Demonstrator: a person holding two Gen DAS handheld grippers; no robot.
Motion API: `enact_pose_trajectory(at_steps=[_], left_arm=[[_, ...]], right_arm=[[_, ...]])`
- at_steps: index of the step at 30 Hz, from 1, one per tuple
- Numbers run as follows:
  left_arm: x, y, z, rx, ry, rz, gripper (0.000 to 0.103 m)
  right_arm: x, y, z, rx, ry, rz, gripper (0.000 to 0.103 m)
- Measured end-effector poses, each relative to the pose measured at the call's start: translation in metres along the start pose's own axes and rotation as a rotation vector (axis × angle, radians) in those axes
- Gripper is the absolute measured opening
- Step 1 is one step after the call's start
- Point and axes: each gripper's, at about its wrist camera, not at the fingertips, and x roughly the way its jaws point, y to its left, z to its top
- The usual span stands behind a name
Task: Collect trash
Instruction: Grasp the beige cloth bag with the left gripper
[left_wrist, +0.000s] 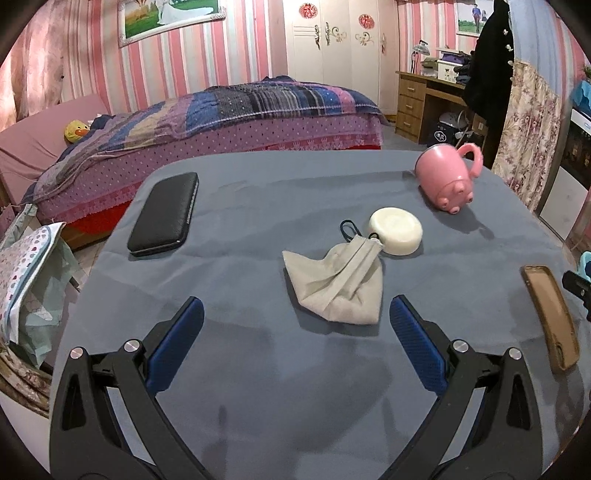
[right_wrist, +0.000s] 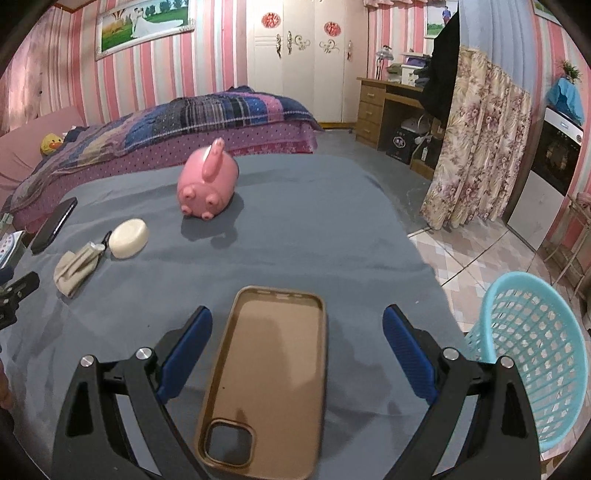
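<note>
looking down my left gripper, i see its two blue ribbed pads spread wide with nothing between them. just past them lies a soft grey face mask, crumpled and folded, with black ear loops poking out at its far end. it touches a round white soap bar, smooth and flat on top. both sit on the bench, which wears a fuzzy blue-grey cloth.

farther back a shiny pink pig mug lies tipped on its side. a long black case with a grainy skin sits on the left.

my right gripper is spread wide too, one pad on each side of a tan phone case, not touching it. the case lies hollow side up.

a light blue plastic basket with a holey wall stands past the bench's right edge, and its bottom is cut off. i cannot tell what is inside.
</note>
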Motion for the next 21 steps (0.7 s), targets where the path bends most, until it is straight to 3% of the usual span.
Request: enact_pose_trajectory(at_steps=[7, 9, 11, 15, 18, 21], left_arm=[[0.041, -0.015, 0.011, 0.015, 0.068, -0.028, 0.096], [0.049, -0.015, 0.013, 0.005, 0.082, -0.079, 0.083], [0.058, -0.013, 0.014, 0.001, 0.111, -0.124, 0.061], [0.057, -0.007, 0.012, -0.002, 0.109, -0.166, 0.043], [0.049, 0.003, 0.012, 0.013, 0.062, -0.105, 0.035], [0.042, 0.03, 0.013, -0.018, 0.014, -0.018, 0.034]], right_arm=[[0.01, 0.009, -0.004, -0.03, 0.021, -0.021, 0.092], [0.011, 0.013, -0.004, -0.042, 0.023, -0.024, 0.092], [0.012, 0.018, -0.002, -0.056, 0.024, -0.015, 0.092], [0.014, 0.038, 0.002, -0.08, 0.022, 0.038, 0.092], [0.021, 0.059, 0.006, -0.114, 0.025, 0.082, 0.092], [0.025, 0.081, 0.013, -0.134, 0.014, 0.127, 0.092]])
